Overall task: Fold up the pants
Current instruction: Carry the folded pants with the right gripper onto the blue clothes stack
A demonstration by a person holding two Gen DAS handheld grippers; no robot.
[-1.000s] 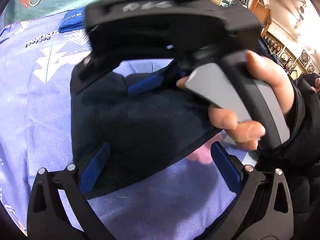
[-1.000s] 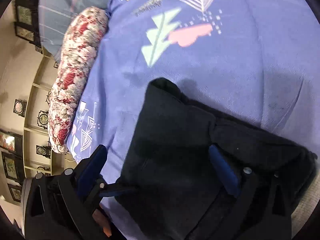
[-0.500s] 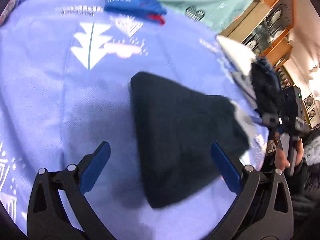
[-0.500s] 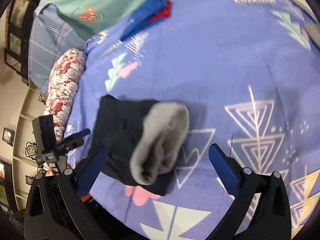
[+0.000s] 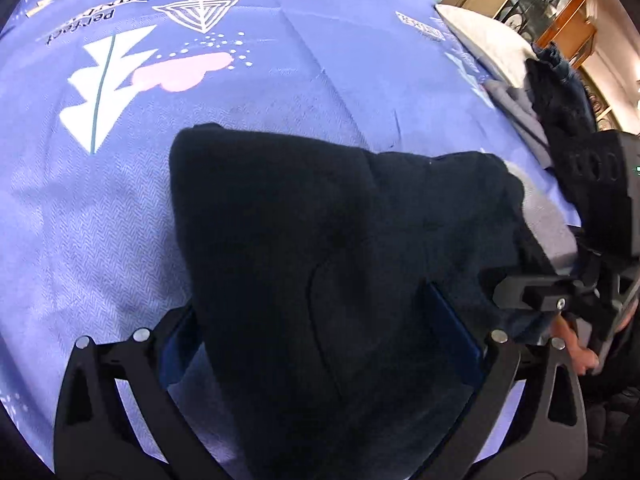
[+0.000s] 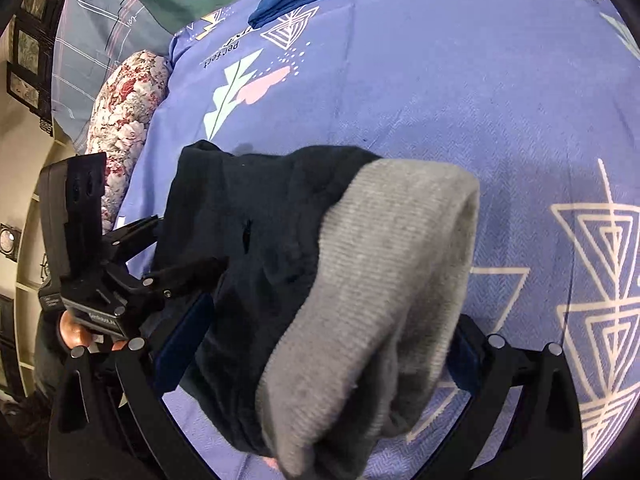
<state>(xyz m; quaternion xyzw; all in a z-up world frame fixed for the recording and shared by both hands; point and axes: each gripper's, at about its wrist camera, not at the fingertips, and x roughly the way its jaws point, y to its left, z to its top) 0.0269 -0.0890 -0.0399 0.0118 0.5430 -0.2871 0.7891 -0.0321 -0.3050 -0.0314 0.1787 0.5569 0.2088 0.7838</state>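
The dark navy fleece pants point(image 5: 320, 264), grey ribbed lining point(image 6: 384, 280) showing, are lying as a compact folded bundle on the purple patterned bedsheet point(image 5: 80, 208); folding is judged nearly complete, with tidying or stacking remaining. The left gripper point(image 5: 320, 344) and right gripper point(image 6: 320, 348) are both standing spread wide, straddling the bundle, clamping nothing. "Perfect" is reading legibly on the sheet.

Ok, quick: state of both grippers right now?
Left gripper: jaws open, straddling the folded dark pants, not clamped.
Right gripper: jaws open around the same bundle, not clamped.
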